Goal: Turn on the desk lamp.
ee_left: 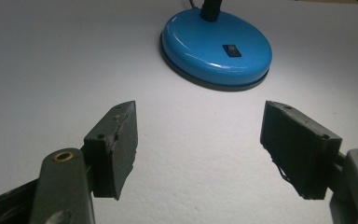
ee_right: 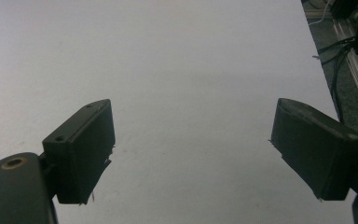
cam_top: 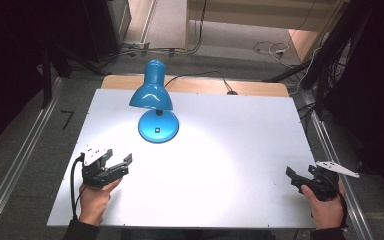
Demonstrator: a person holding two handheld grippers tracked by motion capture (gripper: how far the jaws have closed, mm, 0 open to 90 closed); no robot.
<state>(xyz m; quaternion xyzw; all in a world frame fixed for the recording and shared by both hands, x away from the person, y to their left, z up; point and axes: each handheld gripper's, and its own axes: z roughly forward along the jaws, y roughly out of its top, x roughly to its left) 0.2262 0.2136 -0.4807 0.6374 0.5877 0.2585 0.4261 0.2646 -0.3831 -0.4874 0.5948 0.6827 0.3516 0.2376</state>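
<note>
blue lamp [cam_top: 156, 102] ahead of open left gripper [cam_top: 126, 161], apart

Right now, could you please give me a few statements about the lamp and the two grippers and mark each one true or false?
1. The blue desk lamp is switched on and lights the white table. True.
2. The left gripper is shut on the lamp's base. False: its jaws stand open with nothing between them, and the base lies ahead of them, apart.
3. The right gripper is open and holds nothing. True.
4. The rocker switch sits on the lamp's shade. False: it sits on top of the round base.
5. The lamp stands nearer the right gripper. False: it stands nearer the left gripper.
</note>
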